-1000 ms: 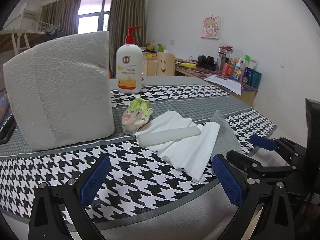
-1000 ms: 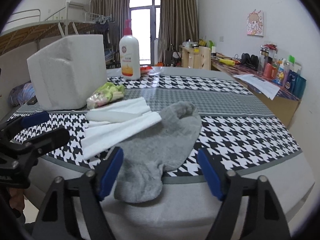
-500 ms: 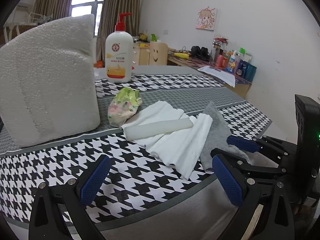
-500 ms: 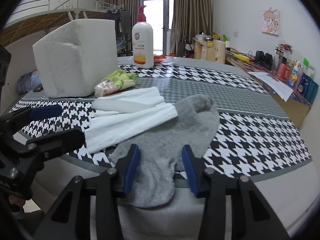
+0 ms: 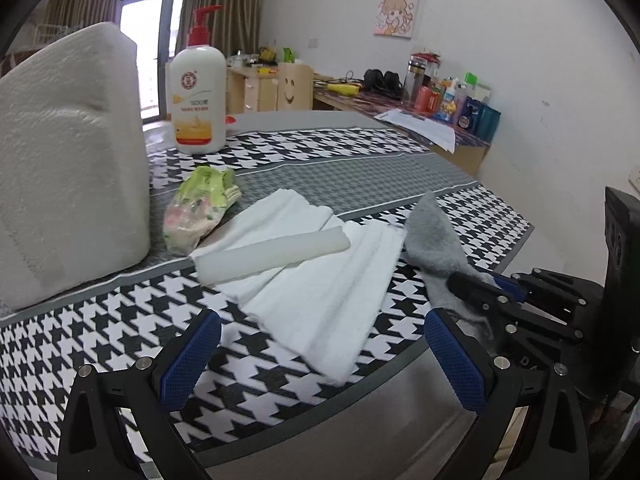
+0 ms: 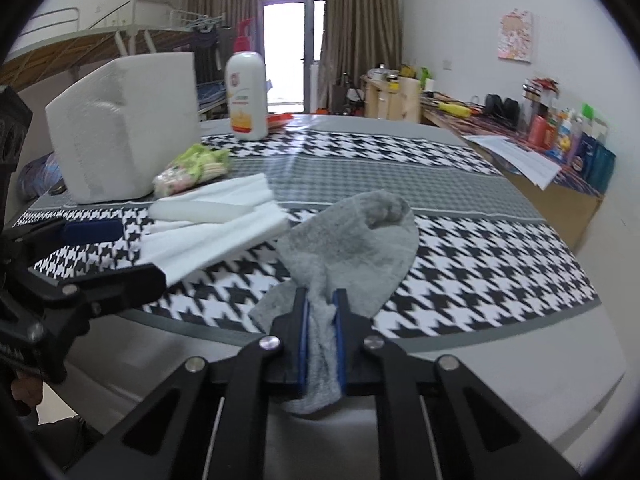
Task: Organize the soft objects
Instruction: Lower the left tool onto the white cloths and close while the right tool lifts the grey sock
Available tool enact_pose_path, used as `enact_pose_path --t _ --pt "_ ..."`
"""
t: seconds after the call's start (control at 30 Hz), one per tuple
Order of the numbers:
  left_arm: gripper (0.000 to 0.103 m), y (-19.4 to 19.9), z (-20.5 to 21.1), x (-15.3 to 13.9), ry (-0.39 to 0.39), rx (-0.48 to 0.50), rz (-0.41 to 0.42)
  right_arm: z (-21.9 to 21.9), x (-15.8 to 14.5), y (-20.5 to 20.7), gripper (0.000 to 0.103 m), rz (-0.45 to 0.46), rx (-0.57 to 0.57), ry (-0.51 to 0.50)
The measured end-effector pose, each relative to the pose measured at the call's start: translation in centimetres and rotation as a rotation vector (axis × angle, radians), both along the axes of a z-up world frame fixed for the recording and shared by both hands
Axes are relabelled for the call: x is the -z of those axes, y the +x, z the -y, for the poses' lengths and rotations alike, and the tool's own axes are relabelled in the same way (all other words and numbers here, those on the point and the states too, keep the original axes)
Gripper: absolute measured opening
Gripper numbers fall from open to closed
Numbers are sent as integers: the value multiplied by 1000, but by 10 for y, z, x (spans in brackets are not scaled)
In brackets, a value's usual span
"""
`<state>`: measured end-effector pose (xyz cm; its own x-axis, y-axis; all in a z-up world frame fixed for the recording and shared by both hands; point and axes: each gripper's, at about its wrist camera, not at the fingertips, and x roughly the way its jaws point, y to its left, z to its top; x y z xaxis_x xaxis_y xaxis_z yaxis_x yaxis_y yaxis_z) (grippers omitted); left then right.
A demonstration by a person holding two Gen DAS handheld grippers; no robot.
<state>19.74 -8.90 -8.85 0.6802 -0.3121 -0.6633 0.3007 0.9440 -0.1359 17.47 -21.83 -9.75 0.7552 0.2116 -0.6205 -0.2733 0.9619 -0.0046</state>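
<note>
Right gripper jaws have just been closing and now pinch the near end of the grey sock, which hangs over the table edge. Left gripper hovers wide, empty. Risk: thin bunched grip (slippery fleece) lets go, or the sock's far end drags the white towel and foam roll.

The left tongs hover spread wide above the white towel on the tabletop (houndstooth-covered); the right tongs pinch the grey sock.
</note>
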Motion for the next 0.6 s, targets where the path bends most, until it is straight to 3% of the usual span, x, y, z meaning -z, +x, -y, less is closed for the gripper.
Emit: enact_pose_path --t 0.13,0.27,0.6 --pt "95 7 6 -2 27 -11 0 5 0 1 14 3 5 8" --pt "76 18 6 4 39 -24 -40 7 1 0 14 4 -1 20" --pt "59 21 15 9 120 -29 -57 9 2 0 14 5 -2 29"
